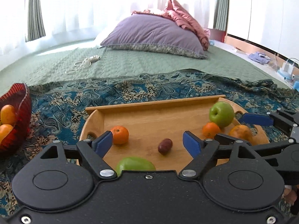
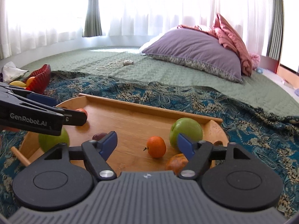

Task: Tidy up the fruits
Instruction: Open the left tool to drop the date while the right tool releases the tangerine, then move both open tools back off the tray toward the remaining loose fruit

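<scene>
Pale bamboo wood forms the oval-ended tray (image 1: pixel 149 119) lying on the blue patterned throw (image 1: pixel 61 102), and both grippers hang over its near edge. The left gripper (image 1: pixel 147 142) is spread wide and grasps nothing; between its blue pads (image 1: pixel 103 141), a little ahead, lies a small dark red plum (image 1: pixel 165 146). Just beyond its left pad sits a small orange mandarin (image 1: pixel 120 134), and directly beneath its body a green apple (image 1: pixel 135 165) pokes out, half hidden.

The right gripper (image 2: pixel 147 143) is likewise splayed open and empty. Ahead of it, between the pads, stands a second orange mandarin with a short stem (image 2: pixel 156 146). Behind its right pad rests a large green apple (image 2: pixel 185 131), and below that pad a dull orange-brown fruit (image 2: pixel 175 163) lies close under the finger, partly hidden.

To the left gripper's far left, off the tray, a ribbed red bowl (image 1: pixel 22 104) holds orange and yellow fruit (image 1: pixel 7 114). Far ahead of both tools, on the green quilted bedspread (image 1: pixel 149 63), lie a purple pillow (image 1: pixel 155 33) and a coiled white cable (image 1: pixel 84 63).
</scene>
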Action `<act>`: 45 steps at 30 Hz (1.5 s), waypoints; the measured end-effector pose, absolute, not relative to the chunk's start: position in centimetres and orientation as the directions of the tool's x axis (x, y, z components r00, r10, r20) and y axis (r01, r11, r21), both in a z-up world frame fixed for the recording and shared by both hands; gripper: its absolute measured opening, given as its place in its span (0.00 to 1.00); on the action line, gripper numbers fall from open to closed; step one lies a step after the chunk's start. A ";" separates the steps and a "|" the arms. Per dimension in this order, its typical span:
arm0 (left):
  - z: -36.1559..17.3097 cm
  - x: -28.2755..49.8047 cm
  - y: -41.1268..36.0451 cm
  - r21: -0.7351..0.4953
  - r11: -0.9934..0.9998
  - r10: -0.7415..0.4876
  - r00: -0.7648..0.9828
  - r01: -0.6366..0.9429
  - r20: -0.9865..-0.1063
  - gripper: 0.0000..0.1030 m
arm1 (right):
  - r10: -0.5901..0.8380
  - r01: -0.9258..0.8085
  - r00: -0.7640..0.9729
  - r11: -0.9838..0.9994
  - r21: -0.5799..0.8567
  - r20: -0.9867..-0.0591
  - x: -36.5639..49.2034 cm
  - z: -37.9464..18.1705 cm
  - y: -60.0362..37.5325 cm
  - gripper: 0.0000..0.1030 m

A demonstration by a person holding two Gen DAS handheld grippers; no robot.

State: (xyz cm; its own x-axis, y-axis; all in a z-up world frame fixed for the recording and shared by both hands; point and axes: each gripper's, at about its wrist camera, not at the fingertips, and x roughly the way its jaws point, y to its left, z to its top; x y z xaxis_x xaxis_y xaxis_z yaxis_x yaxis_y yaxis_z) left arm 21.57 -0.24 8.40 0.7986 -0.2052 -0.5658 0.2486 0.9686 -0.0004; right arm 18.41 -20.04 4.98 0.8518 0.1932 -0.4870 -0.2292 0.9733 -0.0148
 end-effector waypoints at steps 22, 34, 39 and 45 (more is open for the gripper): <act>6.0 10.5 -0.2 -0.001 0.951 -0.256 0.789 0.308 -0.559 0.93 | 0.255 -0.318 0.868 0.944 -0.084 -0.427 8.1 4.2 -20.6 0.89; 3.5 8.0 -0.3 0.003 0.931 -0.289 0.740 0.366 -0.608 0.96 | 0.272 -0.366 0.837 0.923 -0.116 -0.475 5.3 2.1 -20.8 0.90; 3.2 7.7 -0.5 -0.015 0.926 -0.309 0.732 0.378 -0.608 0.97 | 0.264 -0.367 0.829 0.922 -0.122 -0.493 4.7 1.3 -20.9 0.90; 3.2 7.6 -0.8 -0.047 0.922 -0.332 0.719 0.385 -0.610 0.97 | 0.255 -0.372 0.826 0.917 -0.145 -0.503 4.4 0.5 -20.7 0.90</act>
State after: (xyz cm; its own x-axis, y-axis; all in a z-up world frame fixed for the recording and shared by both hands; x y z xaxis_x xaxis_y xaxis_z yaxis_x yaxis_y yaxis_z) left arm 7.56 -0.75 3.16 0.7194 -0.3316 -0.6103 0.3849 0.9217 -0.0470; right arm 4.45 -20.74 0.49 0.8256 0.2553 -0.5033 -0.3718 0.9169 -0.1449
